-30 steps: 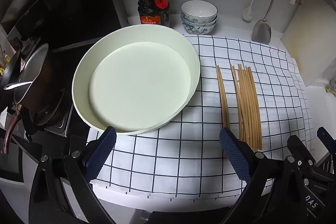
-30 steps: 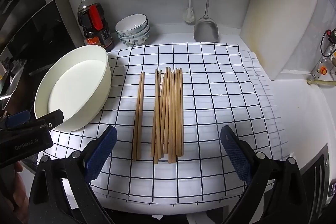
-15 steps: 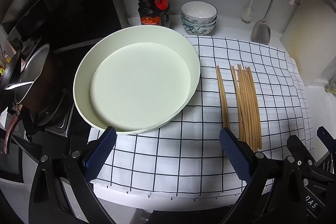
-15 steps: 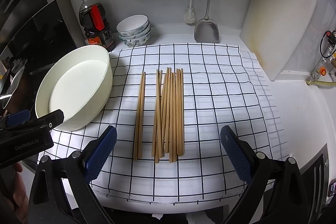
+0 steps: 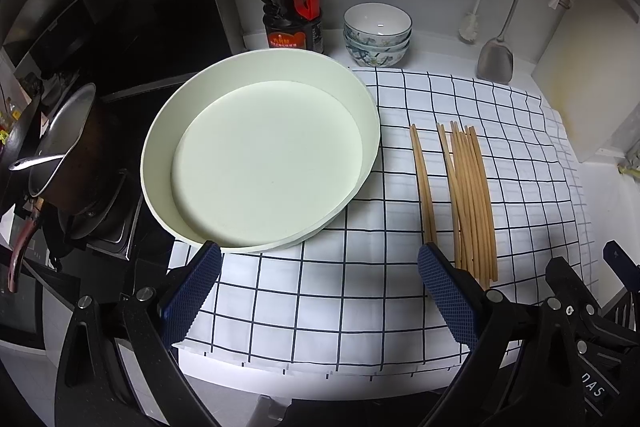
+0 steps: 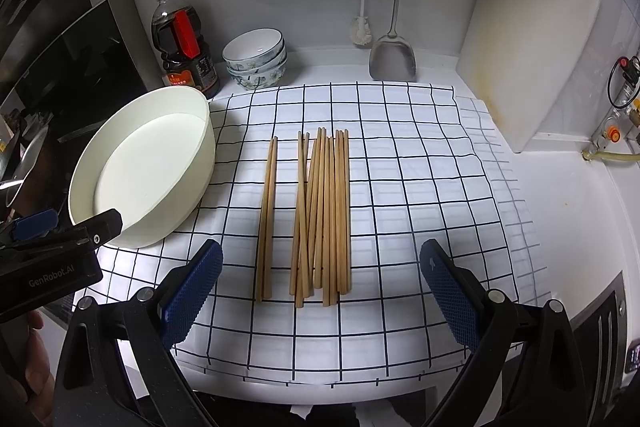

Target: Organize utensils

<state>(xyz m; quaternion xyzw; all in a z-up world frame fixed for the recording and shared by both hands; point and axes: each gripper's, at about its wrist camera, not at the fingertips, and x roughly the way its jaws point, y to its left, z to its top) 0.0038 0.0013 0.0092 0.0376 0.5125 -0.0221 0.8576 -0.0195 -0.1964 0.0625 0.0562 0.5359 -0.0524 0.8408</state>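
Note:
Several wooden chopsticks point(image 6: 324, 215) lie in a loose bundle on a white checked cloth point(image 6: 420, 187), with a separate pair point(image 6: 267, 219) just left of them. They also show in the left wrist view: the bundle point(image 5: 472, 195) and the pair point(image 5: 423, 183). A large empty white round basin point(image 5: 260, 163) sits on the cloth's left side, also in the right wrist view point(image 6: 148, 163). My left gripper point(image 5: 320, 291) is open and empty in front of the basin. My right gripper point(image 6: 322, 291) is open and empty, just in front of the chopsticks' near ends.
A dark sauce bottle point(image 6: 182, 47) and stacked bowls point(image 6: 256, 59) stand at the back. A metal spatula point(image 6: 394, 55) and brush hang on the wall. A white cutting board point(image 6: 532, 39) leans at right. A pot point(image 5: 60, 155) sits on the stove at left.
Both views have shifted only slightly; the right gripper has eased a little back. Nothing was taken hold of or moved on the cloth.

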